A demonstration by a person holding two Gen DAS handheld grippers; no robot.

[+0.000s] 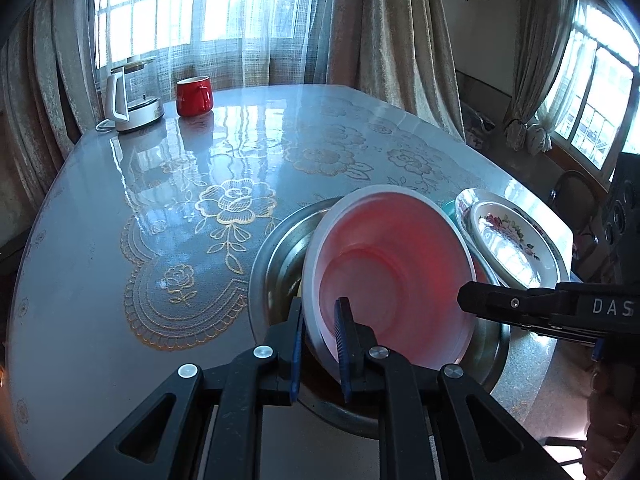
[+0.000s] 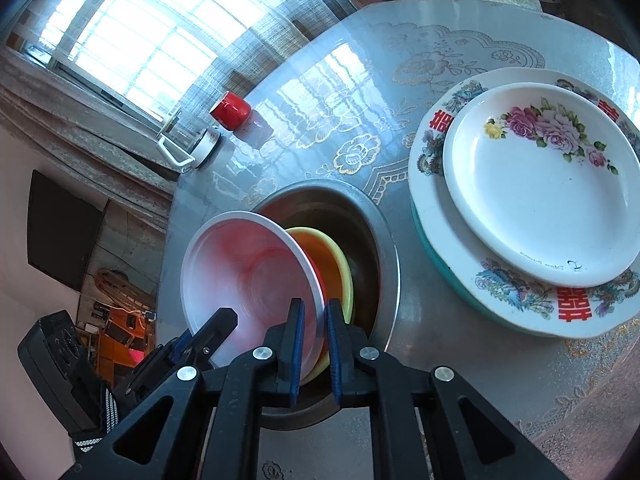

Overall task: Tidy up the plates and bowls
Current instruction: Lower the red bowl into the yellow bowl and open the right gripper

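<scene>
A pink-red plastic bowl (image 1: 388, 264) with a white rim is held tilted over a large steel bowl (image 1: 276, 248). My left gripper (image 1: 320, 320) is shut on the pink bowl's near rim. My right gripper (image 2: 316, 320) is shut on the opposite rim of the pink bowl (image 2: 248, 276); it also shows in the left wrist view (image 1: 476, 300). A yellow bowl (image 2: 336, 264) lies inside the steel bowl (image 2: 384, 248) under the pink one. A stack of plates stands to the right: a white rose plate (image 2: 540, 200) on a larger patterned plate (image 2: 448, 232) on a teal plate (image 2: 432, 248).
The table (image 1: 120, 240) has a glossy grey cover with gold flower embroidery. A red mug (image 1: 194, 96) and a white kettle (image 1: 128, 100) stand at its far left corner. Curtained windows lie behind. The table edge runs close on the right.
</scene>
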